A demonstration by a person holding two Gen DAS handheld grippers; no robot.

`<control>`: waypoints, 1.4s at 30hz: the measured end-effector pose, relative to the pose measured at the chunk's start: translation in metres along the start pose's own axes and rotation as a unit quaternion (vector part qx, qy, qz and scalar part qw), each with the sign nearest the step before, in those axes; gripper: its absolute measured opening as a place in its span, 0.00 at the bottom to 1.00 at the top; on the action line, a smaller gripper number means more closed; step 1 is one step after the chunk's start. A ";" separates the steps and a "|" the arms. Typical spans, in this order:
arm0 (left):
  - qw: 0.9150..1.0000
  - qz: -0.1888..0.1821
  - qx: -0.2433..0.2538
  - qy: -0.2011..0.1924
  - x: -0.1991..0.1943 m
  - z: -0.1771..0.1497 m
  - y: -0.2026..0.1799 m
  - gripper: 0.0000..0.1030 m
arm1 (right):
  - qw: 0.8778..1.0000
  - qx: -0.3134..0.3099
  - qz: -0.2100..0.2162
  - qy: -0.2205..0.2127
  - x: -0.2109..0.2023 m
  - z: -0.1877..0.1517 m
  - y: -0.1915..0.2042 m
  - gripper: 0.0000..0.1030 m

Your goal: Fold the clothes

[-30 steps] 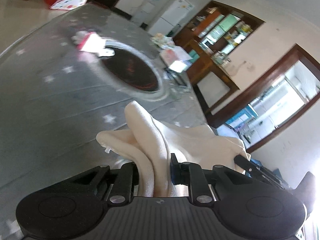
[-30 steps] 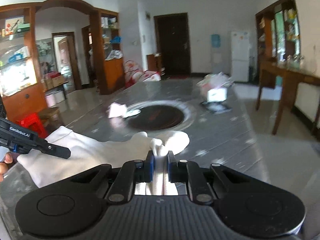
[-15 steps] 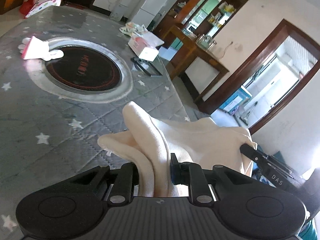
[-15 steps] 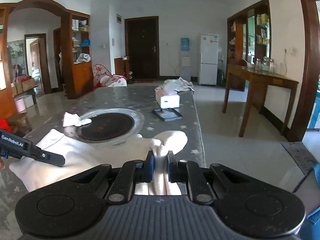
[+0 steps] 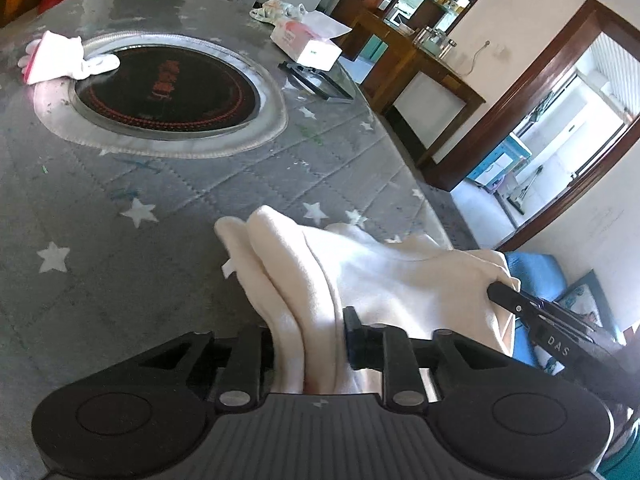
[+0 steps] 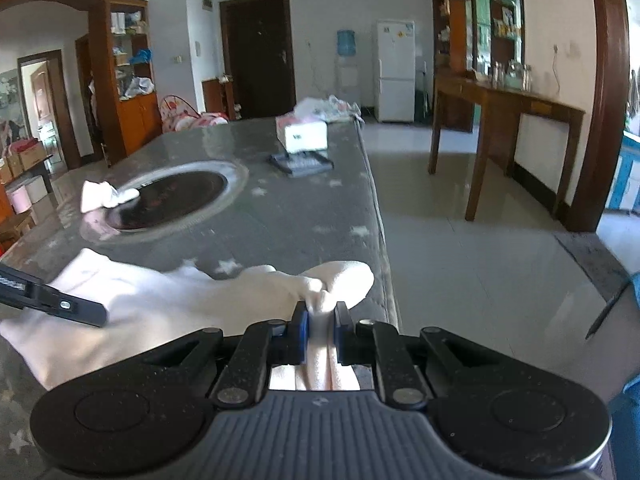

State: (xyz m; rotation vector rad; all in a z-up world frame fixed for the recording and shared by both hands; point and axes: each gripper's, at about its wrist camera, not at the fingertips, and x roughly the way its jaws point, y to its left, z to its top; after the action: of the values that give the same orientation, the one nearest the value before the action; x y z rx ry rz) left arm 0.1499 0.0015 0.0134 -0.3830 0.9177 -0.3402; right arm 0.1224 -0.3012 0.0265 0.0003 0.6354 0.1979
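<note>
1. Left gripper [image 5: 308, 344]: clamped on a bunched edge of the cream garment [image 5: 380, 276].
2. Right gripper [image 6: 322, 330]: clamped on the opposite bunched edge.
3. Garment: spans both grippers, low over the desk [image 5: 120, 248] edge.
4. Risk: thick bunches may slip free, spoiling the fold.

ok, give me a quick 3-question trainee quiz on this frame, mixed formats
1. True or false: both the left gripper and the right gripper are shut on the cream garment.
2. Multiple choice: the small white and pink cloth lies A) on the tissue box, B) at the rim of the round cooktop, C) on the floor.
3. Fill in: the grey table cover is printed with white ____.

Key: 1 true; 2 B; 3 stars.
</note>
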 end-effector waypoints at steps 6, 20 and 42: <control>0.999 0.036 0.004 -0.011 -0.008 0.000 0.014 0.47 | 1.000 0.005 0.008 0.006 0.007 0.003 -0.003 0.16; 0.996 0.043 0.060 -0.040 -0.004 0.013 -0.009 0.54 | 0.999 -0.002 0.028 0.029 0.038 0.008 0.009 0.22; 0.991 0.050 0.125 -0.018 0.046 0.027 -0.039 0.59 | 0.998 -0.038 0.028 0.040 0.068 0.013 0.035 0.60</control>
State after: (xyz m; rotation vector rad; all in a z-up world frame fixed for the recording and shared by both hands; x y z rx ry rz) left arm 0.1932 -0.0484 0.0140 -0.1121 0.8436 -0.3501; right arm 0.1775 -0.2540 -0.0009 -0.0631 0.7071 0.2775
